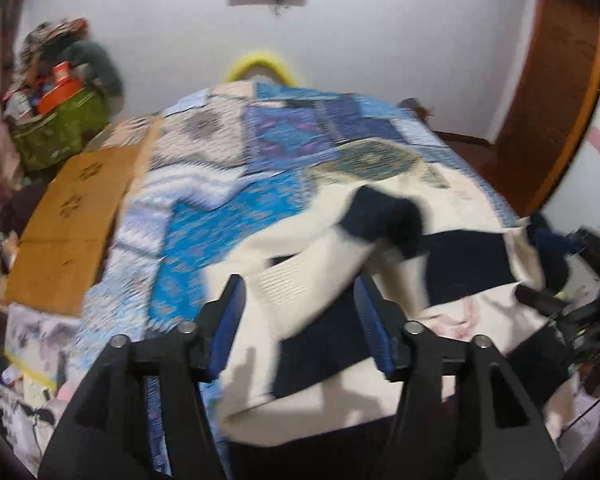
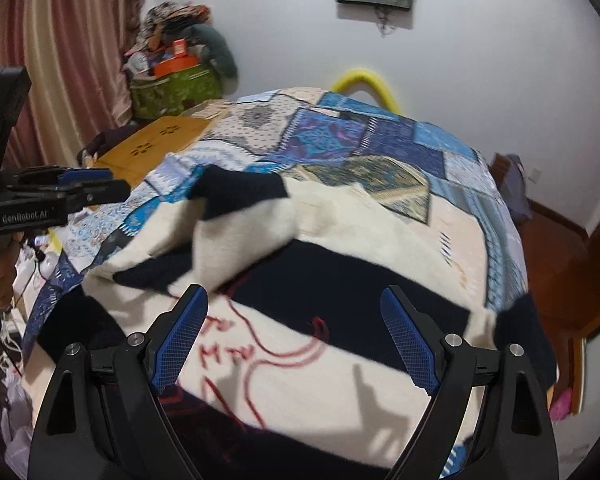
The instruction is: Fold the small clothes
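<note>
Two claws hang over a bed (image 2: 452,168) with a patchwork cover, and both point down at a cream and dark blue sweater (image 2: 340,280) that lies spread on the near part of it. The left claw (image 1: 300,312) is released, its blue pads apart with nothing pressed between them. The right claw (image 2: 294,336) is spread wide too and holds nothing. One sleeve (image 2: 240,236) lies folded in across the body of the sweater, which looks like the first fold done, so I think the open claws are free to go for the next part. The other sleeve (image 2: 520,328) hangs near the right edge of the bed, so a pull that way could drag it off. On the left, a flat brown board (image 1: 72,216) lies on the bed, well apart from the sweater. The far half of the bed is bare cover, so there is good room to slide or flip the sweater that way.
</note>
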